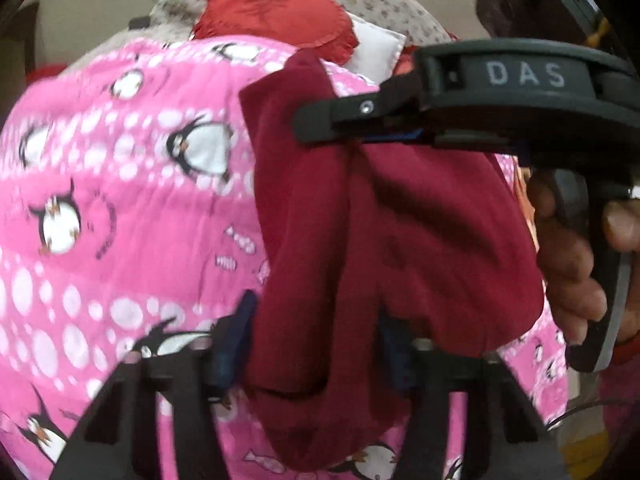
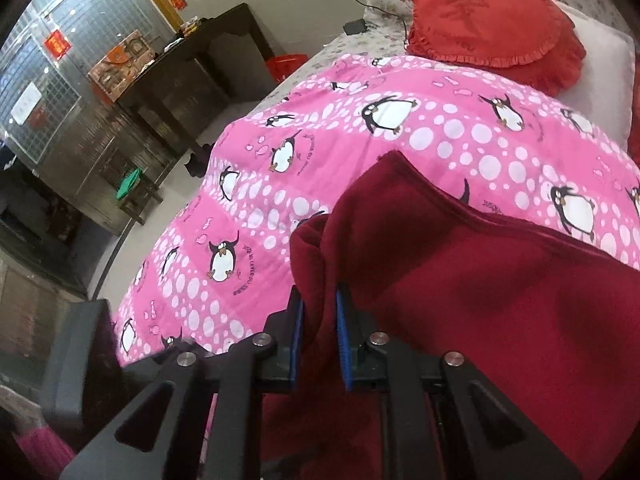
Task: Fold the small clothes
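Lying on the pink penguin-print quilt [image 2: 320, 152], the dark red fleece garment [image 1: 400, 240] is pinched by both tongs: left gripper [image 1: 312, 344] at 6 o'clock, right gripper [image 1: 320, 120], marked "DAS", at 2 o'clock.

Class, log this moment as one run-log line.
left gripper: garment between jaws | right gripper: shut on garment | quilt beneath

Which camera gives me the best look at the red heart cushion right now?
The right wrist view: the red heart cushion shows sharp and nearly whole behind the pink quilt. The left wrist view shows it blurred and partly hidden.
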The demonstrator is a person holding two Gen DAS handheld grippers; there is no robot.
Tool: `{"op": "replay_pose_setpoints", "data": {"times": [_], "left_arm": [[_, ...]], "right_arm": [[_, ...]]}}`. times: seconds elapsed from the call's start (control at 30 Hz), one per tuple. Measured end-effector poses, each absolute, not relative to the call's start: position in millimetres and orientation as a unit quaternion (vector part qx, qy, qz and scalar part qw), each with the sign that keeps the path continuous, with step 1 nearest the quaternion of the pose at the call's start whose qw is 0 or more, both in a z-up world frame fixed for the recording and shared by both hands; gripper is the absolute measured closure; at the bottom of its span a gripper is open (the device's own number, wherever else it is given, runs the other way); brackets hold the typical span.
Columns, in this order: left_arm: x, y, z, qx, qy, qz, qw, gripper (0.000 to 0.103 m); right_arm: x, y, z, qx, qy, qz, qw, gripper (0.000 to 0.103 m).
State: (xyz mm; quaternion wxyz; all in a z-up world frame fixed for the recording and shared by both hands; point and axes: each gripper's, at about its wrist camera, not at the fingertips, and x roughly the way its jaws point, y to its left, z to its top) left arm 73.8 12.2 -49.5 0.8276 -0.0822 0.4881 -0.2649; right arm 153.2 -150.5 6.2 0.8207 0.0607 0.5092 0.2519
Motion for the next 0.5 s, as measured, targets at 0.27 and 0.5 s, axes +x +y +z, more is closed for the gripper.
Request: {"op": "replay_pose_setpoints", "data": {"times": [0.27,0.5], "left_arm": [[67,24,-62,-0.135,0.486,-0.268,0.821,0.065],[61,27,-65,-0.156,0.481,-0.258,0.823,0.064]], "right_arm": [[162,-122,-2,0.034,0.532,0.227,0.815,0.076],[170,-100,-20,-0.003,0.551,0.193,0.812,0.06]]}}
